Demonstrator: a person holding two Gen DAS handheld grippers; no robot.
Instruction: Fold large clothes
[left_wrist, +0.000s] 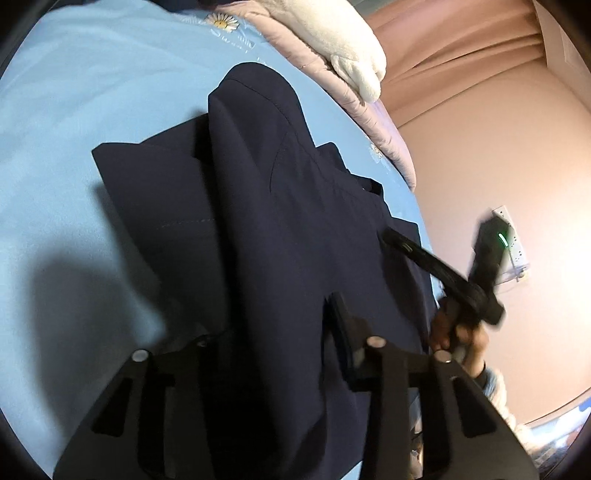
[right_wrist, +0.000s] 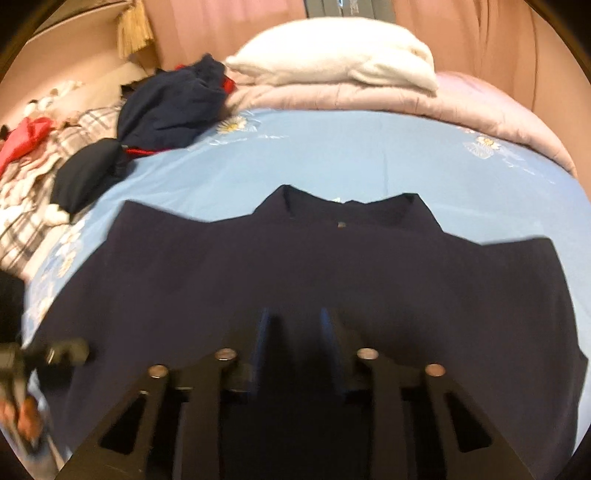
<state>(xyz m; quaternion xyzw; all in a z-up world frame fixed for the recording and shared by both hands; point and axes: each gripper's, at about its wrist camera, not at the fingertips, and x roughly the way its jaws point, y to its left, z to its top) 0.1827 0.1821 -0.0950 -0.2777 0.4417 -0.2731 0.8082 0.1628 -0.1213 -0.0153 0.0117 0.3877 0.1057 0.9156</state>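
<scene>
A large navy shirt lies spread on the light blue bedsheet, collar toward the pillows. In the left wrist view the navy shirt is draped over my left gripper; only its right finger shows, the other is under the cloth, with fabric between the jaws. My right gripper hovers over the shirt's lower middle, fingers a little apart with nothing clearly between them. It also shows in the left wrist view, at the shirt's right edge.
A white folded blanket and a pink quilt lie at the bed's head. A pile of dark and red clothes and plaid fabric sit at the left. A pink wall with a socket strip is on the right.
</scene>
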